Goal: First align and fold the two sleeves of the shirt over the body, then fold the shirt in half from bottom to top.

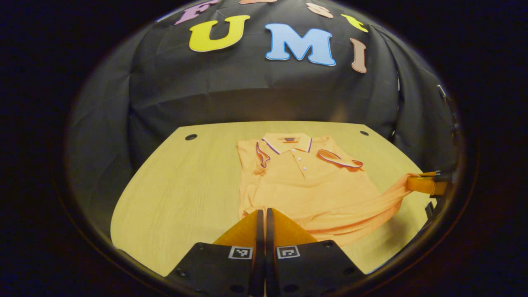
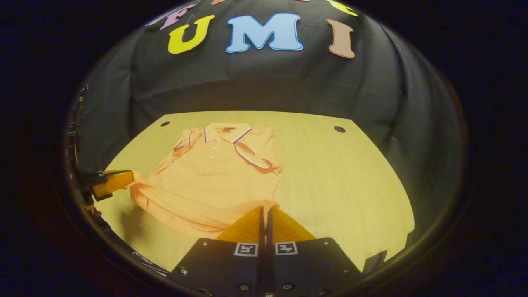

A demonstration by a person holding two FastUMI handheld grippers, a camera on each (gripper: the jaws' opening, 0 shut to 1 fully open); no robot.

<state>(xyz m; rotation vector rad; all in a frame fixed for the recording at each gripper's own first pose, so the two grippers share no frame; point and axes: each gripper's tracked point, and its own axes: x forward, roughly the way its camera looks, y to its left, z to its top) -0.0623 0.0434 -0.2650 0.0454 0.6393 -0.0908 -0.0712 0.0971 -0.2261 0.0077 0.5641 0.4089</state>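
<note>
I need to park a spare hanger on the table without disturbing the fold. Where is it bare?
Bare table lies between the shirt and the left edge, and again past the shirt toward the right edge. The near hem is crowded: left gripper and right gripper pinch it.

**Non-task surroundings**

Wooden table (image 1: 185,181), pale, grain running away from the tongs; it spreads ahead of both pairs. Two dark round holes near its far corners: one far left (image 1: 191,137), one far right (image 1: 364,133) as seen from the left tongs. Black cloth wall (image 1: 255,90), creased, stands beyond the far table edge.
</note>
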